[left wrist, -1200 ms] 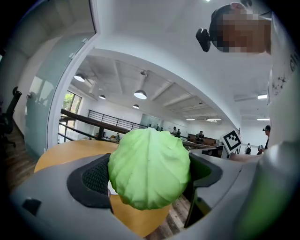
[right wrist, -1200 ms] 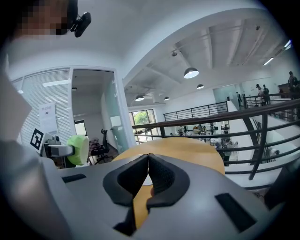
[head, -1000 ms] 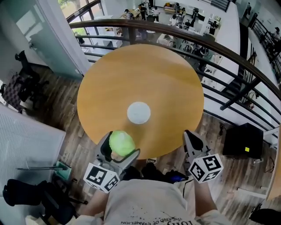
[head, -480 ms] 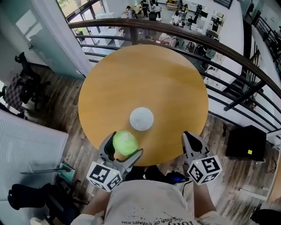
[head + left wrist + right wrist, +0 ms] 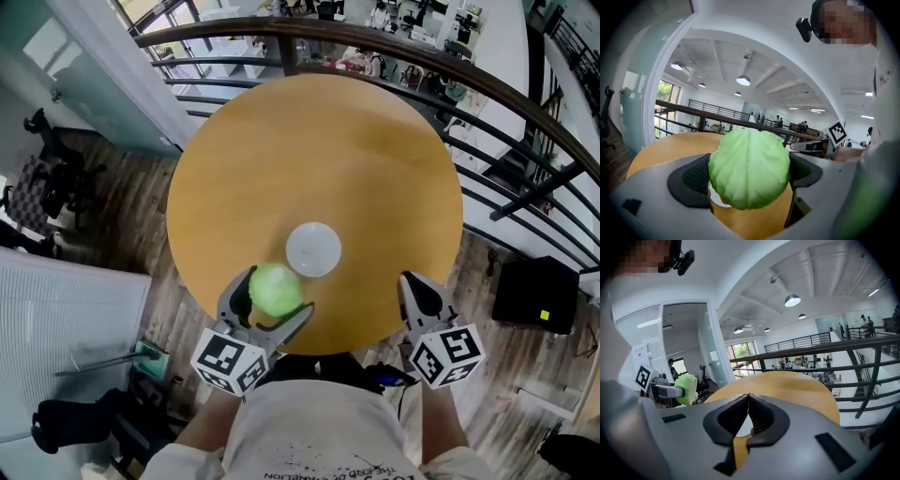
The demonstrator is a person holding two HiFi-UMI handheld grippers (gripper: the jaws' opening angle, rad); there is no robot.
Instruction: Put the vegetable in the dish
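Spotter: Where is the vegetable sitting right now?

Operator: I'm holding it in the air. The left tongs (image 5: 277,292) are clamping the cabbage (image 5: 272,287) across its middle, above the near edge of the counter (image 5: 309,141). The white dish (image 5: 313,248) is lying just beyond it, toward the centre. In the left gripper view a sliver of the dish is showing beneath the leaves.

Spotter: And the other hand?

Operator: The right tongs (image 5: 416,287) are hanging at the counter's near rim, apart from the dish, jaws pressed together on nothing.

Spotter: What's worrying you?

Operator: Two things. The cabbage is looking roughly round and about as broad as the dish. If I'm letting go while it's hovering off-centre or too high, I'm judging it could bounce or roll off. The counter's edge is close on my side, so it could be heading for the floor (image 5: 173,305). The dish is also looking small and light. If I'm coming in low and nudging its rim with the cabbage or a jaw, I'm probably pushing it across the wood instead of filling it.

Spotter: So what are you planning?

Operator: I'm aiming to be centring over the dish and lowering close before opening.
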